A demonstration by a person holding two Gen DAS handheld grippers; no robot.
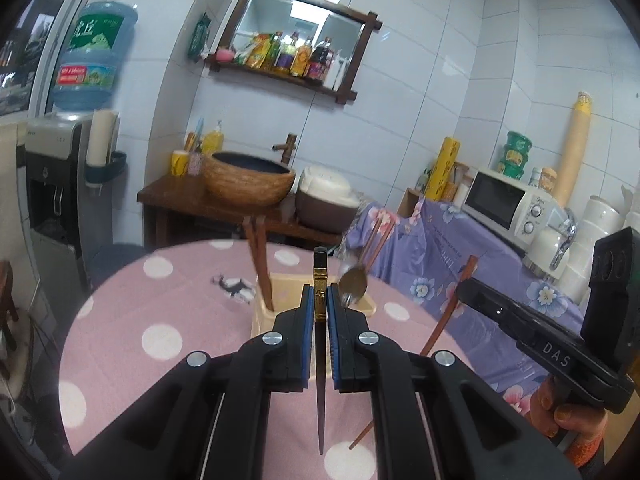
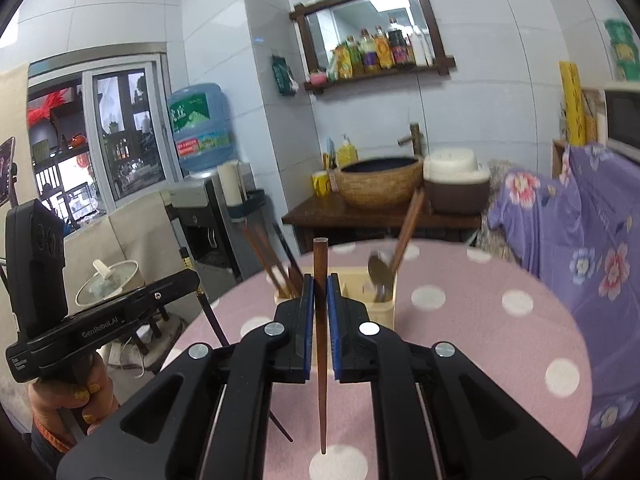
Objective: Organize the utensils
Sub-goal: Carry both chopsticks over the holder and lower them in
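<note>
My left gripper [image 1: 319,300] is shut on a dark chopstick with a gold band [image 1: 319,280], held upright above the table, just in front of the cream utensil holder [image 1: 276,312]. My right gripper [image 2: 320,294] is shut on a plain brown chopstick [image 2: 320,264], also upright, in front of the same holder [image 2: 386,308]. The holder has brown chopsticks [image 1: 260,264] in its left compartment and a metal spoon [image 1: 354,282] with chopsticks in its right one. In the left wrist view the right gripper [image 1: 464,292] stands to the right with its chopstick [image 1: 452,304].
The round table [image 1: 160,320] has a pink cloth with white dots. Behind it stand a wooden stand with a basin [image 1: 248,180] and rice cooker [image 1: 328,196], a water dispenser [image 1: 60,184] at the left, and a purple-covered counter with a microwave [image 1: 508,200] at the right.
</note>
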